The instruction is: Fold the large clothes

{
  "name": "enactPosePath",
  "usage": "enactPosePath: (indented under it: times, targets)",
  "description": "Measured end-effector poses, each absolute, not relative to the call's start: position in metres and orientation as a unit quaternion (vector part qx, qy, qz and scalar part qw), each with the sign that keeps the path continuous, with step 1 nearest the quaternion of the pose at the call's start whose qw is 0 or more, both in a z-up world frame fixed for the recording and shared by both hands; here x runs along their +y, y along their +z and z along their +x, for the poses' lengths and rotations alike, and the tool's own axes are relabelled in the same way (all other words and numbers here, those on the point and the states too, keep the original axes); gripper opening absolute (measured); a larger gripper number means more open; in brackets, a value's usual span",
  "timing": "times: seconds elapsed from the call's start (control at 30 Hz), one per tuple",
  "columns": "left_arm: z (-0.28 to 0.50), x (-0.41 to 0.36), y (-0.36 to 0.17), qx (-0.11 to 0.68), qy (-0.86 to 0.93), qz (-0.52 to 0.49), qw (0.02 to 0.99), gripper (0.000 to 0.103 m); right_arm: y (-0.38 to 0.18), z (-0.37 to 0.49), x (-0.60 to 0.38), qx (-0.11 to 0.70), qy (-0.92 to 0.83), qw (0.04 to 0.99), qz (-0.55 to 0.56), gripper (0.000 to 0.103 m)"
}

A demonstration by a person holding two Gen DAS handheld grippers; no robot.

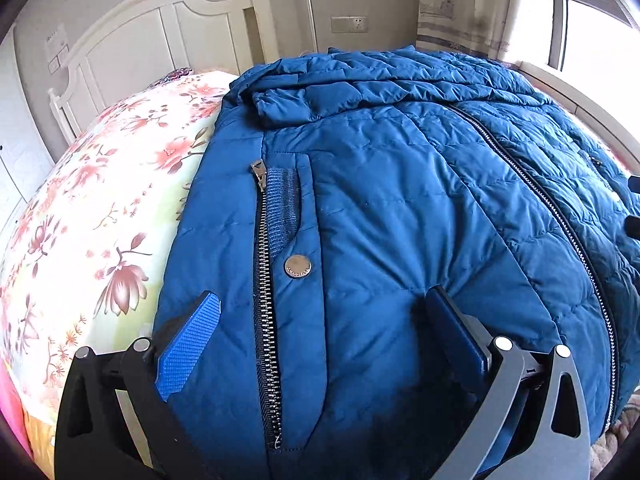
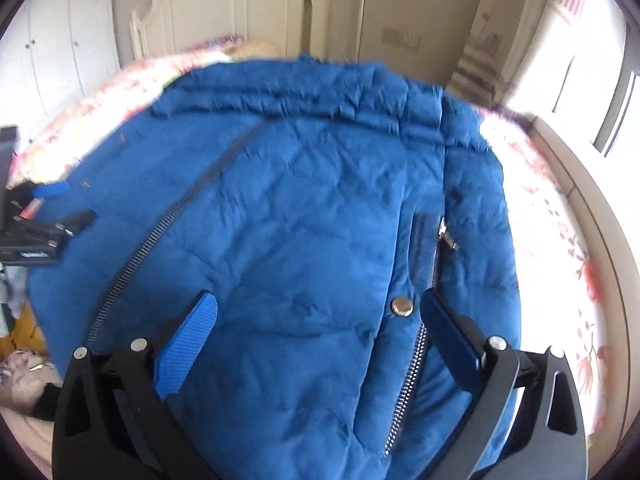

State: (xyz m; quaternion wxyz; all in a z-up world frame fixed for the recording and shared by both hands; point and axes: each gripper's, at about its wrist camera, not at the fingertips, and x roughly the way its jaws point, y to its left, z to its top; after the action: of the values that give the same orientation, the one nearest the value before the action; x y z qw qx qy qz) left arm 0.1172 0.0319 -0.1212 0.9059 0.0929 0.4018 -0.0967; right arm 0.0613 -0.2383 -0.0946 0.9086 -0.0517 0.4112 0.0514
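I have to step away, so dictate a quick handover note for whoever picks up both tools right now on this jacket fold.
Left tool: open, holding nothing, low over the near hem of the blue puffer jacket, its fingers either side of the left pocket zipper.
Right tool: open, holding nothing, over the near hem by the right pocket snap.
Jacket: front up on the floral bed sheet, main zipper closed, sleeves apparently laid across the chest at the far end.
Done: apparently the sleeves folded in.
Left: probably grip the hem at both sides and fold it up towards the collar.
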Motion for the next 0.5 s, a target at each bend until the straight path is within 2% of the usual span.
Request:
enactPosePath:
  times: [0.13, 0.4, 0.5]
  targets:
    - [0.117, 0.033, -0.122, 0.400, -0.097, 0.090, 0.907, 0.099, -0.124, 0.068, -0.250, 0.443, 0.041, 0.895, -0.041, 0.101]
    - [0.116, 0.035, -0.122, 0.398, -0.099, 0.086, 0.908, 0.099, -0.107, 0.050, -0.262, 0.416, 0.023, 0.908, -0.034, 0.100]
    - [0.116, 0.035, -0.122, 0.398, -0.099, 0.084, 0.908, 0.099, -0.116, 0.046, -0.273, 0.427, 0.011, 0.903, -0.034, 0.100]
